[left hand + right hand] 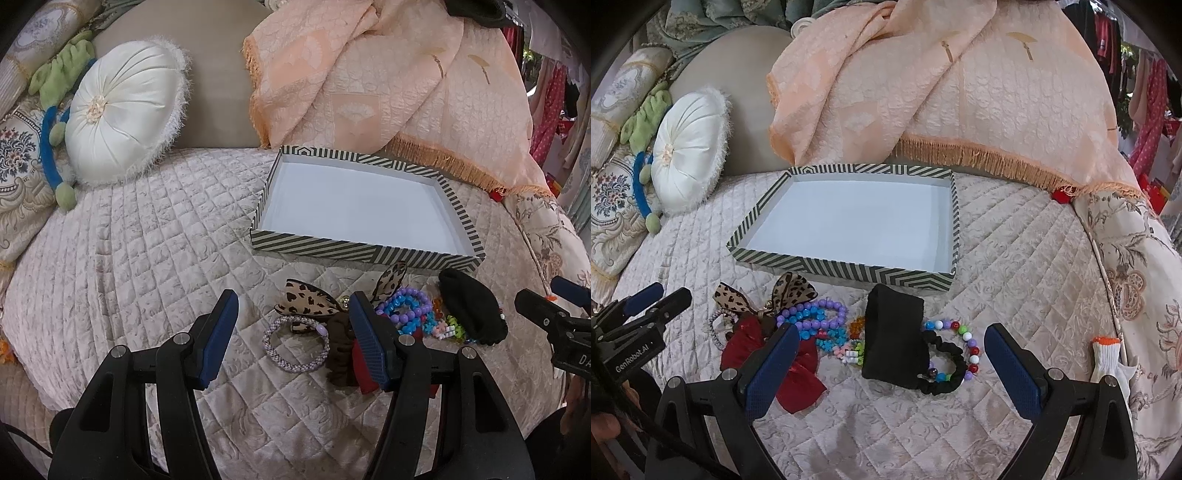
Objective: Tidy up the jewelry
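left gripper (291,336) agape over bracelet (295,345)

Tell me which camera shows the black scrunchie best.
The right wrist view. There the black scrunchie lies in the open between the right gripper's spread fingers, its ruffled loop fully visible beside the black cloth. In the left wrist view the black cloth hides it, so the scrunchie cannot be made out.
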